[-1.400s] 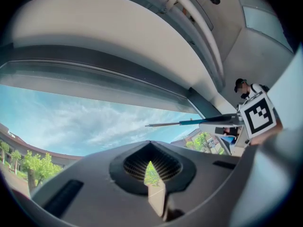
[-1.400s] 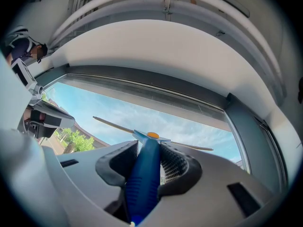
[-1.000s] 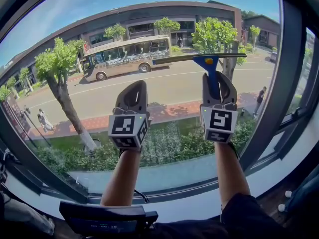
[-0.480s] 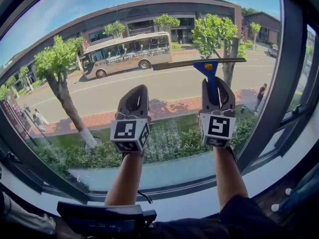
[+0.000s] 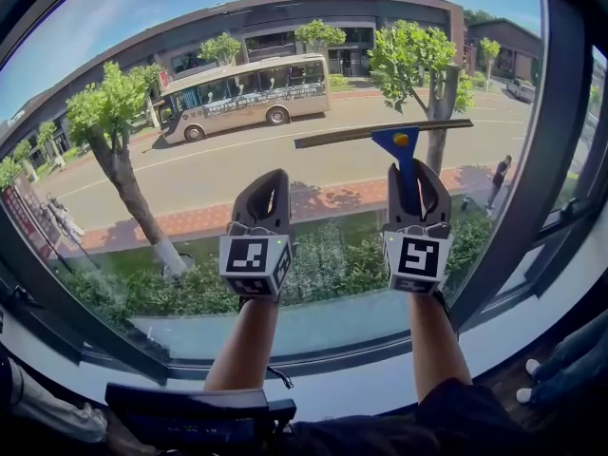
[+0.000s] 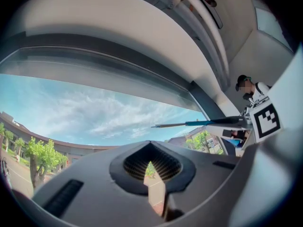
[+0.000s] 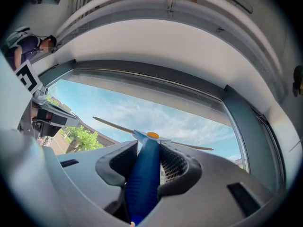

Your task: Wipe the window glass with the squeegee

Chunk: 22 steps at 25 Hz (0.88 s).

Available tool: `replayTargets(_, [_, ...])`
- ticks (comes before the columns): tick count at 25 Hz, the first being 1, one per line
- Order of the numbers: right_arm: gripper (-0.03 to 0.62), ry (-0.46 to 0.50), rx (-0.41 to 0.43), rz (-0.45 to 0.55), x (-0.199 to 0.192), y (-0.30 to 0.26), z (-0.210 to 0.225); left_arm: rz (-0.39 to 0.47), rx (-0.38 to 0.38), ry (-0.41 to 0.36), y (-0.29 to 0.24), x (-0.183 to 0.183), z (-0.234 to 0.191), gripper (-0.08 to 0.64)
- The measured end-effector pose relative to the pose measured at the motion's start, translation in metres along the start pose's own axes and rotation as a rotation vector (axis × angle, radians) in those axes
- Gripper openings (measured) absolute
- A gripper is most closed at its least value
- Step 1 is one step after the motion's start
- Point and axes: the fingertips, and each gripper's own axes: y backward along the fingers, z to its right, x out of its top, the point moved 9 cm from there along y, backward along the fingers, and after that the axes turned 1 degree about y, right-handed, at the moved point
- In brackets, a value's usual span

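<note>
Since the window glass (image 5: 190, 93) fills nearly the whole view, a clean stroke should, I judge, press evenly and overlap the strip beside it. The squeegee (image 5: 394, 139) sits at the upper right of the pane with its blade slightly tilted, so levelling it would help. The right claw (image 5: 418, 167) clamps its blue handle, while the left claw (image 5: 262, 180) hangs beside it, closed on nothing.

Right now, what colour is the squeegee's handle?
The squeegee handle is blue; the right gripper view shows it best.

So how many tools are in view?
2. The left tool is at centre, empty; the right tool, beside it, holds the squeegee.
</note>
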Motion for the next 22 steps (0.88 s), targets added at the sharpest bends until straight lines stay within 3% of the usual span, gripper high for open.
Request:
replayTargets(7, [0.143,-0.006,-0.002,-0.017,-0.016,0.011,-0.009,-0.036,-0.013,0.061,0.007,-0.023,0.004,0.002])
replayTargets(22, [0.142,-0.017,-0.007,-0.048,-0.043,0.035,-0.025,-0.052,-0.017,0.096,0.022,-0.047,0.007,0.002])
